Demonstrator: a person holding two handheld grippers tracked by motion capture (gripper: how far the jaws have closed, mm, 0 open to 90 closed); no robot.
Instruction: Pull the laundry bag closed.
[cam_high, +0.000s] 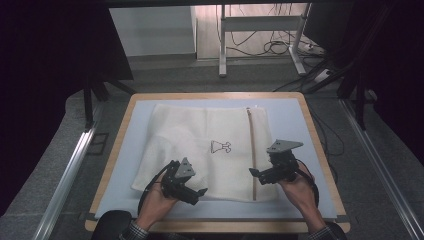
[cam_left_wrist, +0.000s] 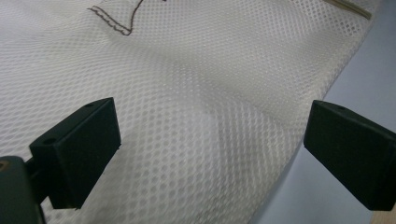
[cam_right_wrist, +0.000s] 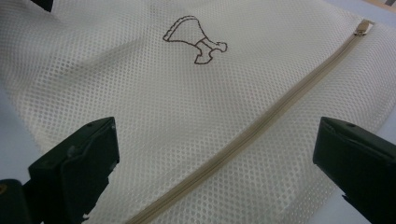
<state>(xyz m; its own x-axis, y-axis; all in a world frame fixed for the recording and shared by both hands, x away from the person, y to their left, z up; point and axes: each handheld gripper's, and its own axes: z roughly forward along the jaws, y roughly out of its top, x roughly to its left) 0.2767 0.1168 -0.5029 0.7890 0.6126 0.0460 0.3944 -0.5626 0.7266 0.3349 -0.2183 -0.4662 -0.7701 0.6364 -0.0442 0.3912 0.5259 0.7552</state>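
A cream mesh laundry bag lies flat on the pale blue mat. A tan zipper runs along its right side, and a small brown garment outline is stitched near the middle. My left gripper hovers over the bag's near left edge, jaws wide apart with mesh between them. My right gripper is held over the near end of the zipper, also open and holding nothing. The zipper pull sits at the far end, and the stitched outline lies left of the zipper.
The mat lies on a wooden table with a raised rim. Metal rails run along both sides of the table. Beyond the far edge are desk legs and cables on the floor.
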